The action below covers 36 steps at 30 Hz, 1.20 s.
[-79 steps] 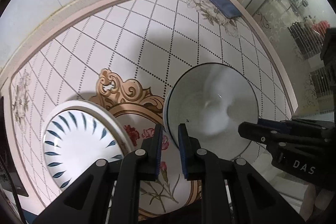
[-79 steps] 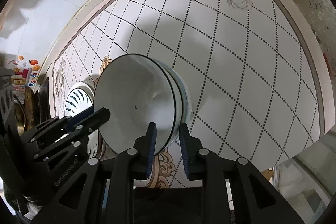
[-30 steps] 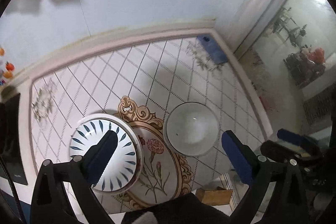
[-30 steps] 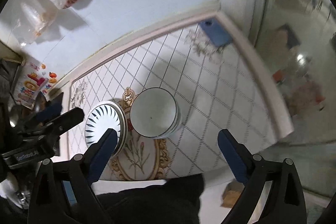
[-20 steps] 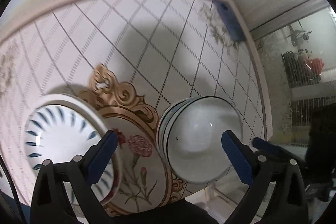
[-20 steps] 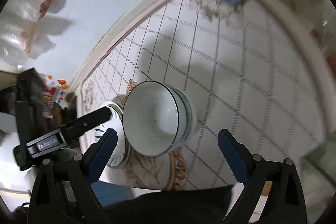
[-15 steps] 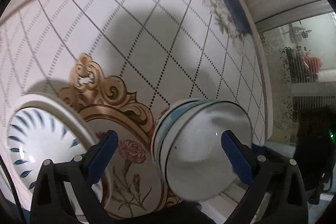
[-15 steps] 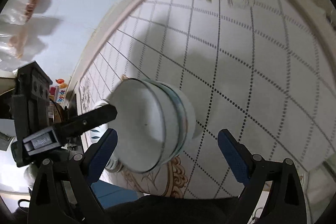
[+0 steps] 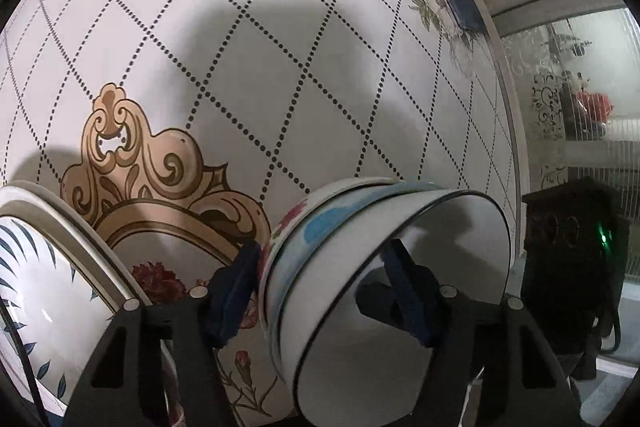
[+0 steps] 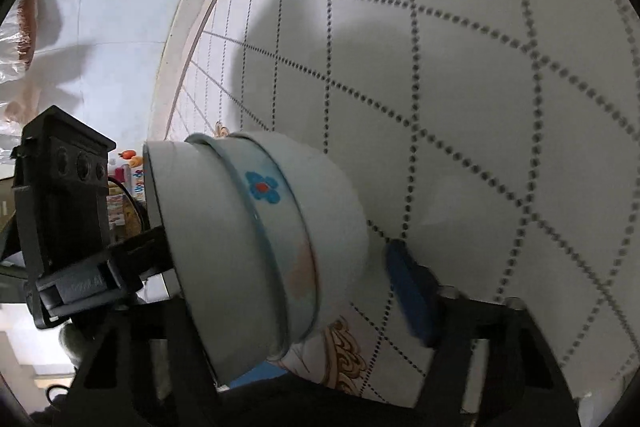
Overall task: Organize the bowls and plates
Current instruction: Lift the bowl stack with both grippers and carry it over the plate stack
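Blue-padded fingers (image 9: pixel 236 291) of the left gripper (image 9: pixel 324 295) straddled the stacked bowls (image 9: pixel 360 267), spread around the rim without clearly pinching. Right gripper (image 10: pixel 280 291) fingers (image 10: pixel 408 291) likewise stood wide around the stack on the tiled counter (image 9: pixel 260 67), beside a blue-leaf plate (image 9: pixel 44 299).

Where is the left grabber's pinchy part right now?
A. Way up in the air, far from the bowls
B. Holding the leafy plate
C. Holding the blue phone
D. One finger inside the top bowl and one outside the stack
D: in the left wrist view, the left gripper straddles the wall of the stacked bowls, one fingertip inside the top bowl, the other outside.
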### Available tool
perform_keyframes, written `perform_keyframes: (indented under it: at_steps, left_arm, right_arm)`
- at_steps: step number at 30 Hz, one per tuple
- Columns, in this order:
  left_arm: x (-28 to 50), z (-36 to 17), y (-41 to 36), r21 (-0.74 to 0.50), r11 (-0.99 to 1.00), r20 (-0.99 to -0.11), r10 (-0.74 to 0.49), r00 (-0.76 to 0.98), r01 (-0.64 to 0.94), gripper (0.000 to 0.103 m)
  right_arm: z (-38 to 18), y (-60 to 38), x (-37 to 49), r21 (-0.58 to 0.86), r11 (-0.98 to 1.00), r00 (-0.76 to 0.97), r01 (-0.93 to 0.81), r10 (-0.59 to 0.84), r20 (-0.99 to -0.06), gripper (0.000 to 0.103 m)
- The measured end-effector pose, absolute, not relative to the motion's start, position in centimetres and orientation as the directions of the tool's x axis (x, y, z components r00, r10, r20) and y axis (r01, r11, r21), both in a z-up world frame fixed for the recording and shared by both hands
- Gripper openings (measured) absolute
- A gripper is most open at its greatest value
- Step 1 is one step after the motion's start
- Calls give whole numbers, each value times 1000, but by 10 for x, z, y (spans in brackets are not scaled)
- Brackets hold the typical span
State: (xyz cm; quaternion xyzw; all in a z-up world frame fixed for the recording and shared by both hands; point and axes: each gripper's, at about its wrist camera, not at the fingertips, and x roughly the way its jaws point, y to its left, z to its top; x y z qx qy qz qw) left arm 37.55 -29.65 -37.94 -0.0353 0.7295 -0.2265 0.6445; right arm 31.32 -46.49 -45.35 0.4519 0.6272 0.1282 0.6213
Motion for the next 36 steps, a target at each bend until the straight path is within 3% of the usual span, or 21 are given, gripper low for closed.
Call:
perform_keyframes:
  at_steps: [21,36]
  left_arm:
    - [369,-345,-269,-401,893,-916,-391,-89,206,59]
    - [369,-289,-164,-379,923,-923,-382,45,71,59]
  right_arm:
    - [-422,-448,330,695,638,220,332,664,-715,60]
    - [-371,-375,353,729,662,146,176,714,-684,59]
